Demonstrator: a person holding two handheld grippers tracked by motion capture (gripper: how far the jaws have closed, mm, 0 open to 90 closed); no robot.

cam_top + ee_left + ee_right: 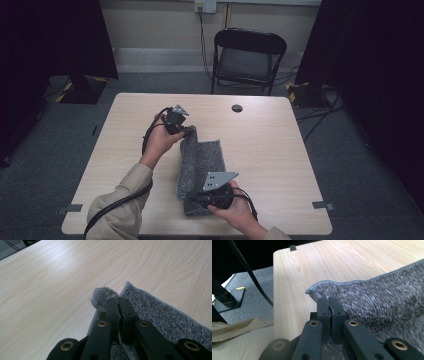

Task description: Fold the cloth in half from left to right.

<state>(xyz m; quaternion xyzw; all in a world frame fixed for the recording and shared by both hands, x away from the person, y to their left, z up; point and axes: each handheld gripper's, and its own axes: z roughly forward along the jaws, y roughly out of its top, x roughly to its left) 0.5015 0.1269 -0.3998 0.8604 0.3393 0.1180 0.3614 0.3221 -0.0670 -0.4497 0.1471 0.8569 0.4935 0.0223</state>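
Observation:
A grey knitted cloth (200, 165) lies partly folded on the light wooden table (260, 145). My left gripper (189, 131) is shut on its far left corner, and in the left gripper view the cloth (160, 315) bunches up past the closed jaws of that gripper (118, 300). Near the front edge my right gripper (192, 198) is shut on the near left corner. In the right gripper view the cloth (382, 300) is lifted off the table, its edge rising over that gripper (328, 300).
A black folding chair (247, 57) stands behind the table. A dark round cable hole (237, 108) sits near the table's far edge. Cables (120, 200) trail from both grippers. Dark curtains hang at both sides, and a beige sleeve (234, 340) is close by.

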